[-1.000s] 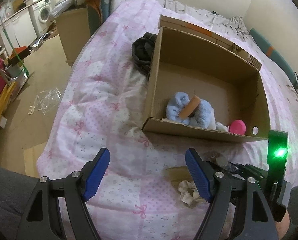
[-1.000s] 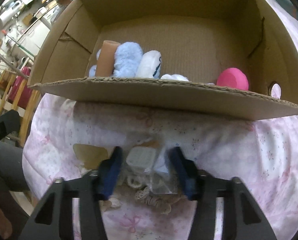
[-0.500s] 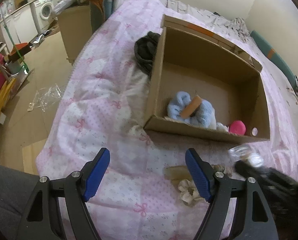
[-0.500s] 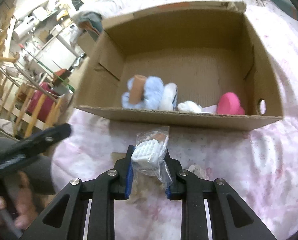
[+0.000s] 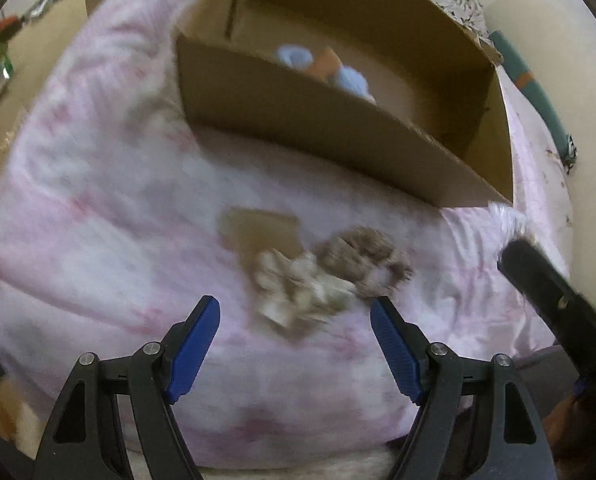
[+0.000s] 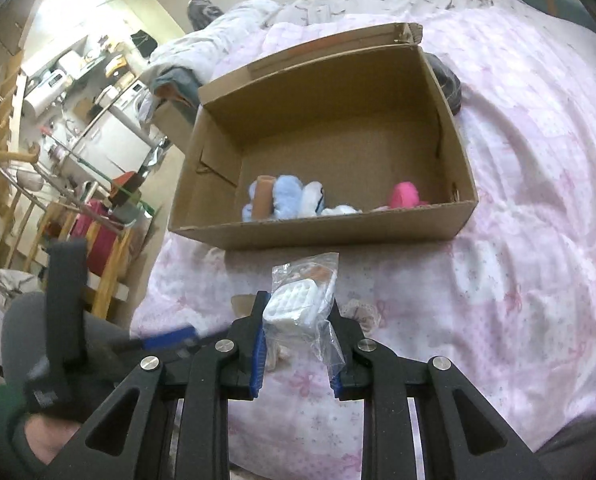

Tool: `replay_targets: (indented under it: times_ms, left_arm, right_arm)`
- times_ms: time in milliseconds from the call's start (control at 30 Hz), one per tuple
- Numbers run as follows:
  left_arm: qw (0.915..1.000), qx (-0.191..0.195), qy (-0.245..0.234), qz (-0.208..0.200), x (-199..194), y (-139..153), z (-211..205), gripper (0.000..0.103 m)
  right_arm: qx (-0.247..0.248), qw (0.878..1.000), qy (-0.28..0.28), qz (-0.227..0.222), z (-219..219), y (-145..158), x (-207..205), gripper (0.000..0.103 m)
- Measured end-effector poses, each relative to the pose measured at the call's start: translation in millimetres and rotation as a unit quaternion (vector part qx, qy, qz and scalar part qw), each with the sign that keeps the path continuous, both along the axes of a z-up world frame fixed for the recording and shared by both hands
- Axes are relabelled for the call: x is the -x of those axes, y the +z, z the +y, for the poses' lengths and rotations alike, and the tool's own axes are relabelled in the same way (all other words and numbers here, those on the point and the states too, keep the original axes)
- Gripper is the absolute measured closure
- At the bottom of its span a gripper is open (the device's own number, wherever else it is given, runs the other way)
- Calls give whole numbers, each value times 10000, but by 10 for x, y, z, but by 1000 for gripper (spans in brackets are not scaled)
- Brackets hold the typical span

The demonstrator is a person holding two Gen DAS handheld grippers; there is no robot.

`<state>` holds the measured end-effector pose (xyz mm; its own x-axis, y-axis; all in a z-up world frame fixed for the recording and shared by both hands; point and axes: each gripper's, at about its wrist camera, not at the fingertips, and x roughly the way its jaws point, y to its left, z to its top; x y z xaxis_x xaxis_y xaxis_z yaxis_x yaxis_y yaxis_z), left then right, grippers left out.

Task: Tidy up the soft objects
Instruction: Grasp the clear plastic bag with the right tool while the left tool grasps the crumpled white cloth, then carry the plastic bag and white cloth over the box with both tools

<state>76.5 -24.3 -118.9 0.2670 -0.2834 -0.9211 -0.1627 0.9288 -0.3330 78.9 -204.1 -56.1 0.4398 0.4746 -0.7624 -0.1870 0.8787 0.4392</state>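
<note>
A cardboard box (image 6: 330,228) sits on the pink bed and holds a light blue plush (image 6: 285,198), a tan roll (image 6: 262,196), white soft items and a pink ball (image 6: 404,196). My right gripper (image 6: 298,320) is shut on a clear plastic bag with a white sponge (image 6: 298,304), held above the bed in front of the box. My left gripper (image 5: 293,320) is open and empty, just short of a cream scrunchie (image 5: 298,284) and a brown scrunchie (image 5: 362,258) lying beside a tan card (image 5: 261,228). The box (image 5: 298,116) lies behind them.
The pink quilt (image 6: 538,200) covers the bed. A dark garment (image 6: 448,80) lies behind the box. The bed's left edge drops to a floor with wooden racks and clutter (image 6: 57,200). The right gripper's body (image 5: 554,292) shows at the right of the left wrist view.
My right gripper has lifted the bagged sponge up off the bed and drawn back from the box. My left gripper has moved forward and down toward the scrunchies, blurring its view.
</note>
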Motion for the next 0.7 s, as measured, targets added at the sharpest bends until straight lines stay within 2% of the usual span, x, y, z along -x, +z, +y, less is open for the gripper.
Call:
replay_targets:
  times_ms: [100,167,200,267,367,467,700]
  left_arm:
    - [9997,-210,101,-39,-13,-103,-91,28]
    - [9995,-298,68,23,-48,-178,-110,32]
    - [9994,-328,40,109,-71,-218,-108,40]
    - [9988,-448,119,146,-85,-256,-56,65]
    - [9990,-360,157,233,-76,-265,34,81]
    - [9987,-290,128,398,-72,-208,102,83]
    - [9936,-1035,-135,428,-39,73,258,84]
  right_arm:
    - [-77,10000,-52,-35,-53,5,-6,77]
    - [-119,9999,-90,-9,-51,-22,-34,77]
    - [-136,9999,-99,-7,-49,-30,-46,77]
    - [-166,9998,-103,-9,-61,-21,-44,77]
    - [-227,9997,-92,-29,-81,-9,-39,77]
    - [-299,9995,-87,-56,-94,9,-30,77]
    - [-453,9989,-84,-3,-110,10,-42,77]
